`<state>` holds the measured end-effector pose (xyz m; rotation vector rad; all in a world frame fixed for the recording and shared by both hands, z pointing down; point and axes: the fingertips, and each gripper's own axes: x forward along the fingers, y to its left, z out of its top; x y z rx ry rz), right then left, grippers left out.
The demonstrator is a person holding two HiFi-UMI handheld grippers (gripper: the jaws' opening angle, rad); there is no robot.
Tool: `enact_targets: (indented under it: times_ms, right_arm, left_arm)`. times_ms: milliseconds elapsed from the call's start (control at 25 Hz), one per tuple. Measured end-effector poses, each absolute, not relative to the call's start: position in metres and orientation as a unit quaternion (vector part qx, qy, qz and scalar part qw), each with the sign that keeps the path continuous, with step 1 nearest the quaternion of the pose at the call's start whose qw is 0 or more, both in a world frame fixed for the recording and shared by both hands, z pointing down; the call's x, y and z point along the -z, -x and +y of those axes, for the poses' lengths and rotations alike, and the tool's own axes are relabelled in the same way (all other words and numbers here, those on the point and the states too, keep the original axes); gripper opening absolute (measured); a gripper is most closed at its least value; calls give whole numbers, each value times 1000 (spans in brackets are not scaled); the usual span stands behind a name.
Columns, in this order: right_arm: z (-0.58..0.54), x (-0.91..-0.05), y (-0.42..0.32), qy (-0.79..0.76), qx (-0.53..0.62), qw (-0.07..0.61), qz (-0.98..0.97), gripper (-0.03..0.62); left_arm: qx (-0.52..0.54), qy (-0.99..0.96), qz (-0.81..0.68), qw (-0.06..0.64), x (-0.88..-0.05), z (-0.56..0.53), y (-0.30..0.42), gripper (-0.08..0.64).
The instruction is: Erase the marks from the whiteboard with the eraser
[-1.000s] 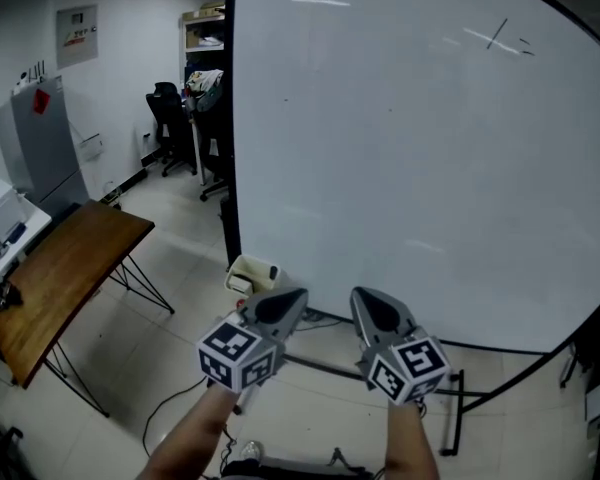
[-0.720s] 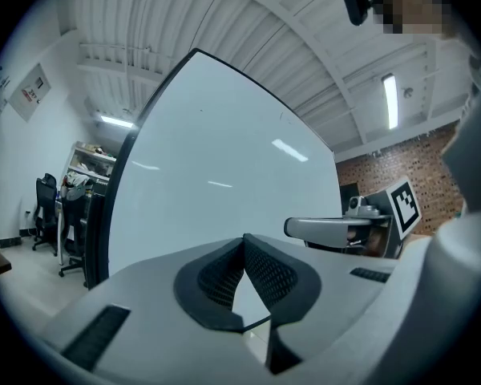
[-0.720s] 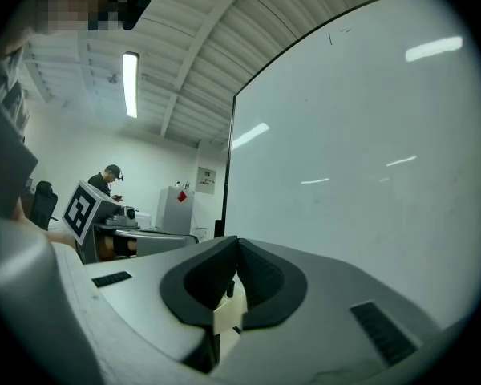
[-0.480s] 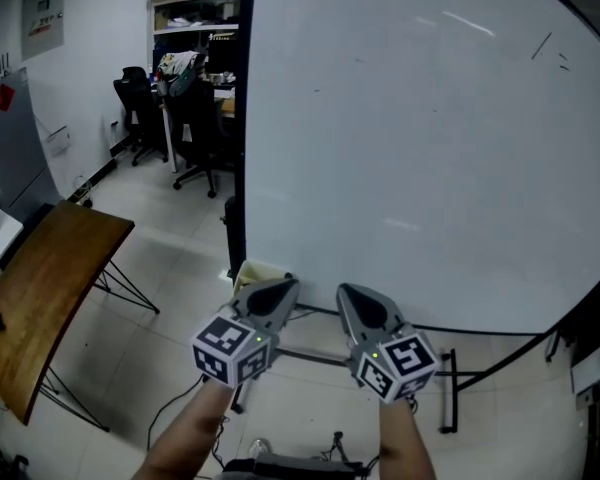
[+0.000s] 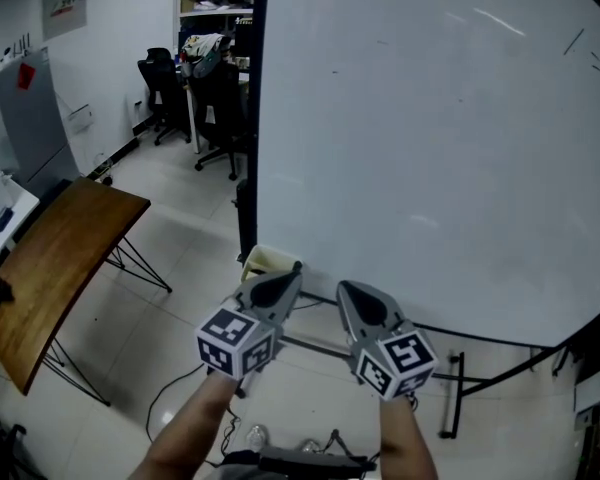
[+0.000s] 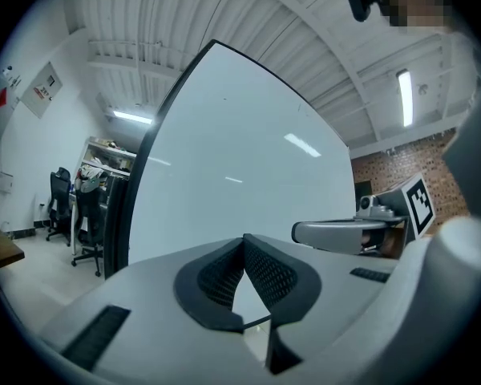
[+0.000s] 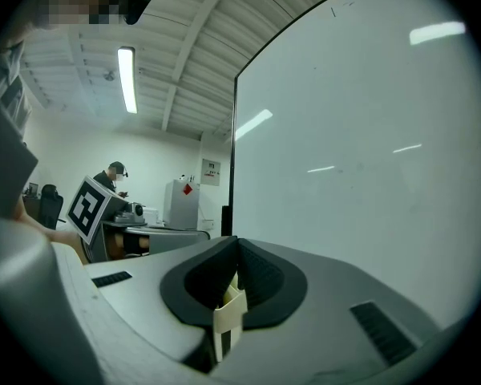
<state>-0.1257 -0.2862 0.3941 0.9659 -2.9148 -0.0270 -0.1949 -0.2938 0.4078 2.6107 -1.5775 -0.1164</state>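
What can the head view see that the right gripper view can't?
Only the head view shows the brown table and the floor. Only the right gripper view shows a ceiling light, a person far behind, and a cream strip between the closed jaws of the right tool. Both show the whiteboard, the small marks near its top corner, and the left tool.

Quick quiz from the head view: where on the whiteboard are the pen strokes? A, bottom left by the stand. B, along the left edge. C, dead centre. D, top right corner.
D: the dark pen strokes sit in the top right corner of the whiteboard, and the rest of its face shows no strokes.
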Motion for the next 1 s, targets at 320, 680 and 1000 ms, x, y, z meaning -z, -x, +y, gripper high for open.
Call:
enact_targets:
  times_ms: [320,680,1000]
  right_arm:
    - [-285,-412,145,-275,-9,48,-960,-3]
    - [-282,-430,166,-248,-20,62,-967,-3]
    - [-288,-434,161,-270,-25,67,-960,-3]
  left_arm:
    - [-23,-797,-599,73,-475,-298,236,3]
    - [-17,-749,-656,91,-513,-301,277,211]
    - [-50,-734,-673,80,-523,-327,281,328]
